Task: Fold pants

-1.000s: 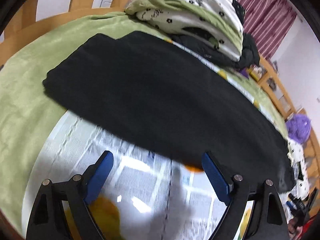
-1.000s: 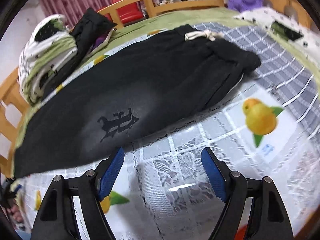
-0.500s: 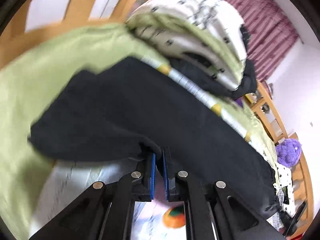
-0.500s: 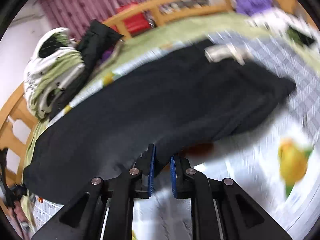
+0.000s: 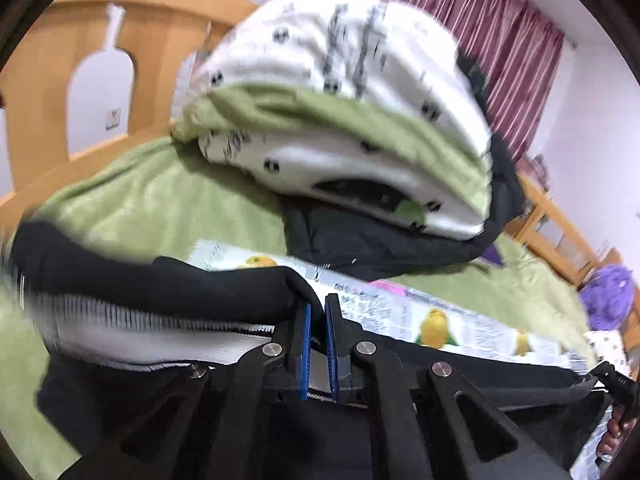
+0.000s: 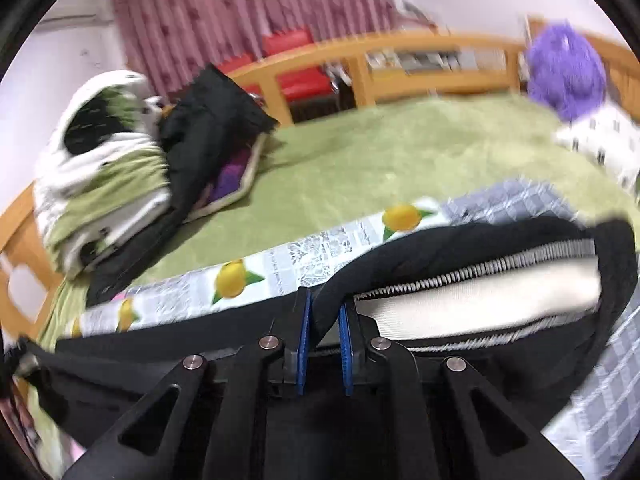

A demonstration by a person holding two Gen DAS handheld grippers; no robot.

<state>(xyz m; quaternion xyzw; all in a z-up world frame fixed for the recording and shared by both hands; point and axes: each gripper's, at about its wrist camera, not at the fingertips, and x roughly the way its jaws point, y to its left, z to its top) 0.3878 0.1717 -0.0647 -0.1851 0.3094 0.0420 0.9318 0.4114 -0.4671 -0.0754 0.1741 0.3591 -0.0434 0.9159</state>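
The black pants [image 5: 160,284] are lifted off the bed, folding over so their white inner lining [image 5: 140,332] shows. My left gripper [image 5: 318,304] is shut on a pinch of the black fabric at the pants' near edge. In the right wrist view the pants [image 6: 420,248] arch up with the white lining [image 6: 480,296] exposed to the right. My right gripper [image 6: 324,300] has a fold of black fabric between its blue pads; its jaws are opening slightly while the pads still press on the cloth. The rest of the pants hangs under both grippers.
A pile of white-and-green bedding [image 5: 340,120] on a black jacket [image 5: 380,240] lies close ahead. The green blanket [image 6: 380,160] and lemon-print cloth [image 6: 240,280] cover the bed. A wooden bed rail [image 6: 400,52], a purple plush toy [image 6: 564,72] and a red chair [image 6: 296,68] stand behind.
Both grippers went from open above the flat pants to shut on the near edge. They have since lifted it and carried it toward the far side, exposing the white lining.
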